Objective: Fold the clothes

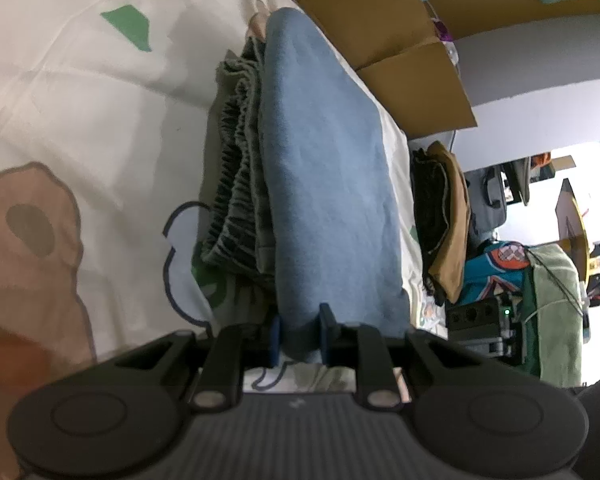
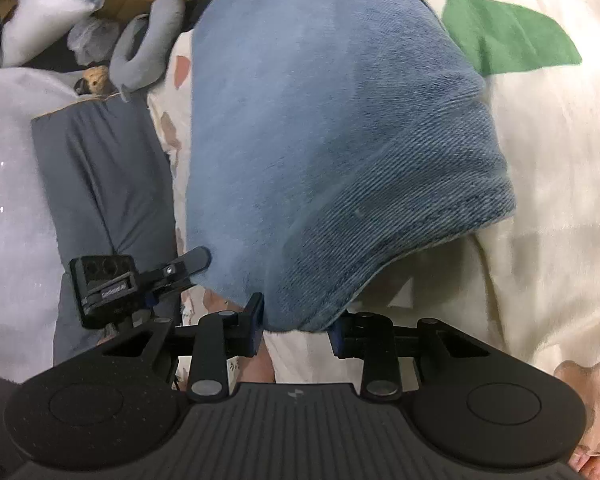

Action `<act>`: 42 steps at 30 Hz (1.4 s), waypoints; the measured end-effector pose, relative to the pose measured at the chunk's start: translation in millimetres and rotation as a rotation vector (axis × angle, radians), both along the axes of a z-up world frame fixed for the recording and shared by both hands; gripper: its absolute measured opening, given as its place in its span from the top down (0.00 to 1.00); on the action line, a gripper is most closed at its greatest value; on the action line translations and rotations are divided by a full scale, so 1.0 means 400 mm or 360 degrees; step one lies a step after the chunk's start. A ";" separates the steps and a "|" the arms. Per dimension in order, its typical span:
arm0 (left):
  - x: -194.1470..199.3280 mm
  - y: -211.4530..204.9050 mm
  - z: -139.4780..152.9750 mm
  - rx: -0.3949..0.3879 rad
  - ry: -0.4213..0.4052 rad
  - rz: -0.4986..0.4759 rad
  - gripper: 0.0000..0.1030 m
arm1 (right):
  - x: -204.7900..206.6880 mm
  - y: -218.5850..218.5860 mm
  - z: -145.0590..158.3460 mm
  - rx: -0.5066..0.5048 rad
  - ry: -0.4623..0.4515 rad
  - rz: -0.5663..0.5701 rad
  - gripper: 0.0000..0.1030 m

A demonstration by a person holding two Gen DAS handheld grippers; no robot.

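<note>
The left gripper point(image 1: 300, 334) is closed tightly on one edge of the blue garment point(image 1: 324, 184), pads pressing the cloth. The right gripper point(image 2: 296, 322) clamps the hem of the same blue garment point(image 2: 332, 140). The garment lies on the printed bed sheet point(image 1: 80, 92), on top of a folded grey ribbed garment point(image 1: 236, 184).

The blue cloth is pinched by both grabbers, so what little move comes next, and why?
Probably lift both ends a little and carry them forward over the rest. The left gripper and the right gripper each have their jaws closed on the near edge of the blue cloth, which lies on a gray folded pile on the bed sheet. Raising both together should keep the fold even.
</note>
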State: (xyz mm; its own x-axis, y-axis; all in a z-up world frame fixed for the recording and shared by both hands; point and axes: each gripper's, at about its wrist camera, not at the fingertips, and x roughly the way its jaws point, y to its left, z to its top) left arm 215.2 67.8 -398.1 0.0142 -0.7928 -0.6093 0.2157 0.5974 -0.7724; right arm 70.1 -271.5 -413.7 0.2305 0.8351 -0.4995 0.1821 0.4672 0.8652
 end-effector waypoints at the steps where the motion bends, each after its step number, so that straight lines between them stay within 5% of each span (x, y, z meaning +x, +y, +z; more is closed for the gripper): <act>1: 0.001 0.000 0.003 0.0003 -0.0004 -0.0006 0.81 | -0.001 -0.002 0.006 -0.0001 -0.0009 0.0014 0.76; 6: 0.005 -0.004 0.023 0.0046 -0.0034 -0.0067 0.77 | 0.000 -0.007 0.027 -0.0091 0.0003 0.0152 0.72; 8: 0.008 0.000 0.035 0.0080 -0.0057 -0.0090 0.72 | -0.003 -0.021 0.029 -0.0130 0.0021 0.0191 0.59; 12: 0.019 0.032 0.054 0.0125 -0.0090 -0.0065 0.47 | -0.006 -0.066 0.043 -0.0184 0.0008 0.0194 0.42; 15: 0.033 0.053 0.063 0.0168 -0.0113 -0.0027 0.44 | -0.002 -0.106 0.044 -0.0215 0.0029 0.0168 0.31; 27: 0.173 0.053 0.157 0.0426 -0.0267 -0.0079 0.37 | -0.036 -0.211 0.106 -0.0348 -0.0072 0.0114 0.18; 34: 0.243 0.047 0.217 0.0435 -0.0338 -0.0059 0.30 | -0.037 -0.267 0.185 -0.0418 -0.0188 0.0127 0.06; 42: 0.272 -0.014 0.237 0.0505 -0.0432 -0.0201 0.30 | -0.012 -0.332 0.208 -0.0454 -0.0242 -0.0047 0.05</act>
State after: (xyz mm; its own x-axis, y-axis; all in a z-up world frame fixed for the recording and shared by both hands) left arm 323.8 62.4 -303.5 0.1223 -0.5728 -0.8105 0.4720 0.7519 -0.4602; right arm 65.3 -404.5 -330.4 0.3424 0.6583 -0.6704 0.0780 0.6912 0.7185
